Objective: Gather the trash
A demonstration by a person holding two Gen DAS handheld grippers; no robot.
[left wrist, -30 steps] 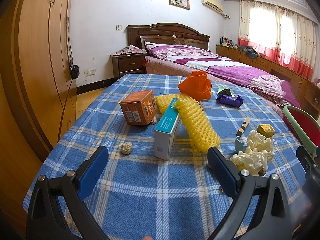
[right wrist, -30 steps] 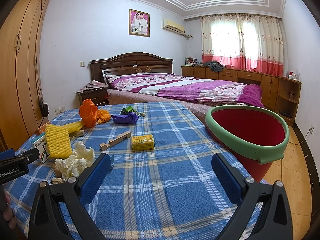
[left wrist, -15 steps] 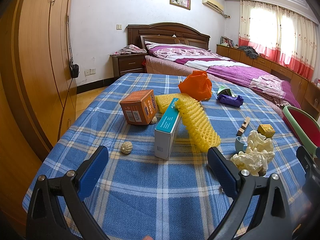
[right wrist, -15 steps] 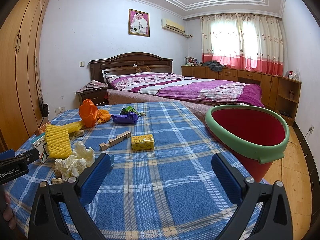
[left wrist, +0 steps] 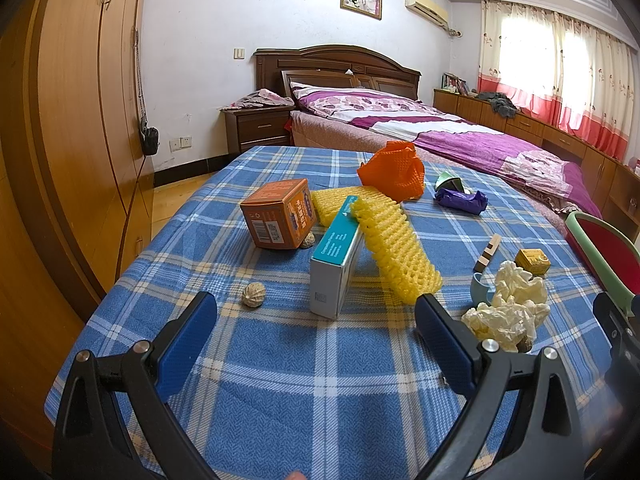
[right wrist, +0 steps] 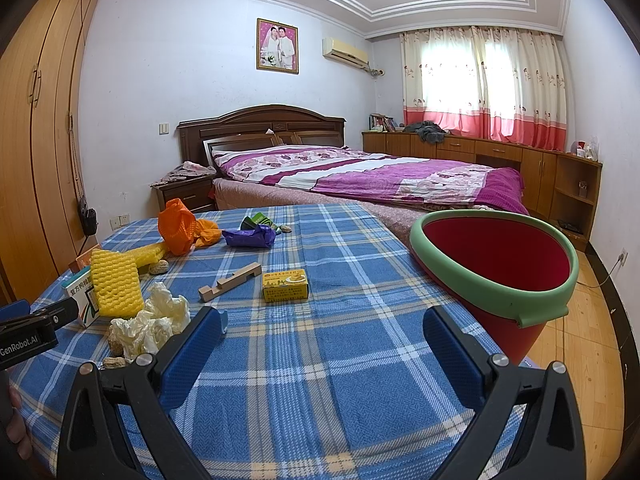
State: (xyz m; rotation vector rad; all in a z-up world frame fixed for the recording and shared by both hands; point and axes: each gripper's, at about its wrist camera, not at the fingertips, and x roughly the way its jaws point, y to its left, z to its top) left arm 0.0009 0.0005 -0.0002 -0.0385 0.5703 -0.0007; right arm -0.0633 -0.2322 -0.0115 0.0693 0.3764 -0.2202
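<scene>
1. Left gripper [left wrist: 316,322]: fingers spread wide, nothing between them, poised over the blue plaid tablecloth [left wrist: 280,380].
2. Right gripper [right wrist: 322,334]: fingers likewise spread and empty.
3. Landmark: red bucket with green rim [right wrist: 496,264], tilted at the table's right edge and, as far as visible, empty.
4. Trash lies left of the bucket, none collected: small yellow box [right wrist: 285,285] nearest, crumpled white tissue [right wrist: 150,326] farther left, upright teal-and-white carton [left wrist: 334,264] beyond with yellow foam netting [left wrist: 394,252] leaning on it.
5. Risk: grasping the carton would likely drop the netting; the tilted bucket could tip if struck.
</scene>
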